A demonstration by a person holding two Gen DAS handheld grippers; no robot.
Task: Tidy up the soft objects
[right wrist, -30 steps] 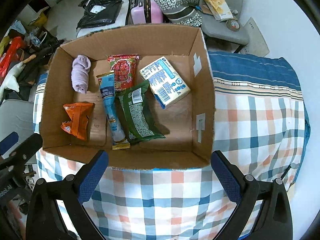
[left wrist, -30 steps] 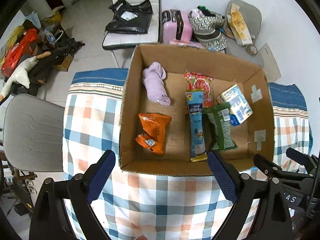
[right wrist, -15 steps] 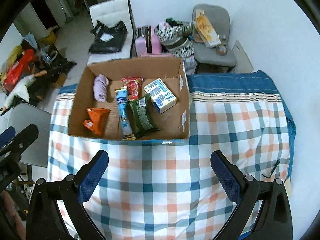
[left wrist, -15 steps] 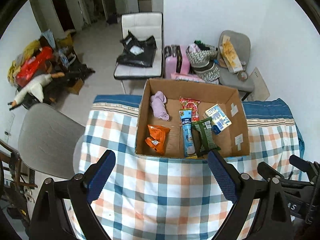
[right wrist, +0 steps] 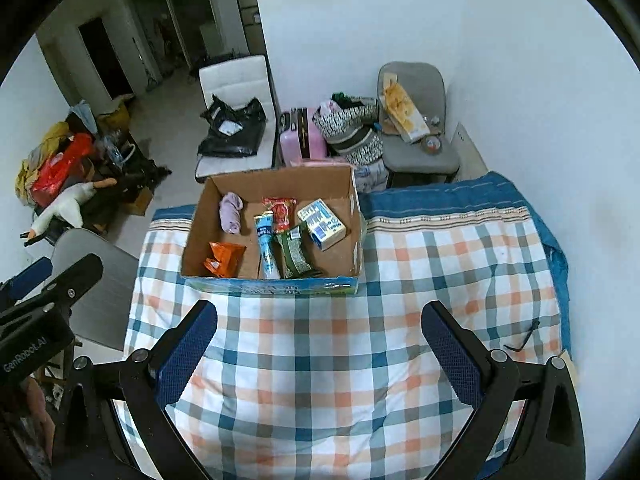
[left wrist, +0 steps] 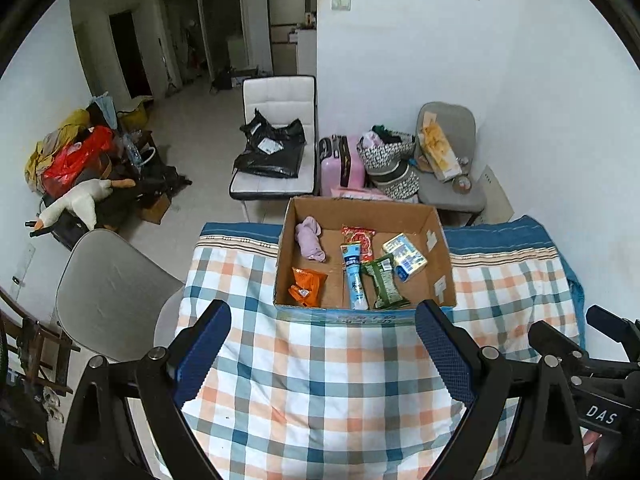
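An open cardboard box [left wrist: 440,256] [right wrist: 356,216] sits at the far side of a checked tablecloth [left wrist: 320,380] [right wrist: 360,360]. Inside lie a lilac cloth [left wrist: 310,238] [right wrist: 231,213], an orange snack bag [left wrist: 306,286] [right wrist: 224,258], a red packet [left wrist: 360,242] [right wrist: 282,208], a blue tube pack [left wrist: 354,278] [right wrist: 266,248], a green bag [left wrist: 384,286] [right wrist: 294,254] and a white-blue carton [left wrist: 404,256] [right wrist: 322,224]. My left gripper [left wrist: 324,344] and right gripper [right wrist: 320,344] both hang open and empty, high above the cloth, well short of the box.
A grey chair [left wrist: 108,292] stands left of the table. Behind the table are a white chair with a black bag [left wrist: 272,152], a pink suitcase [left wrist: 342,162] and a grey chair with bags [left wrist: 444,156]. A clutter pile [left wrist: 80,176] lies on the floor far left.
Both grippers have pulled up and back from the box, so it looks much smaller and more of the room shows. Both stay open; the box contents have not moved.
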